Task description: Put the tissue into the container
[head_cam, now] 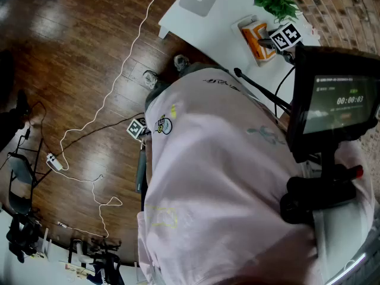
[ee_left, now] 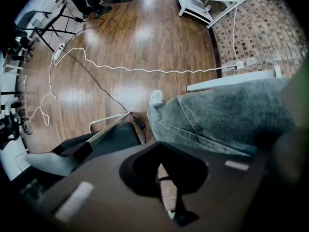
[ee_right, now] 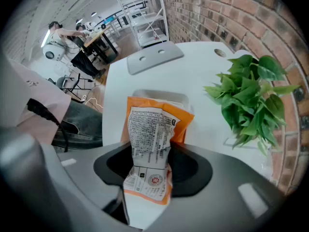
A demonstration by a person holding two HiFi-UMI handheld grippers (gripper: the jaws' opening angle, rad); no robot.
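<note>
Right, bare white tabletop [ee_right: 203, 71] spreads left of and beyond the container [ee_right: 159, 96], while the plant [ee_right: 251, 95] crowds in on the right, brick wall behind it. The right gripper [ee_right: 147, 170] has its fingers clenched on the tissue pack [ee_right: 149, 129] at its waist. The pack stands on end, long axis up and down, printed face toward the gripper, its top against the container's near rim. The left gripper [ee_left: 166, 187] hangs over wooden floor [ee_left: 135, 47] beside a denim leg [ee_left: 227, 115], fingers drawn together on nothing.
</note>
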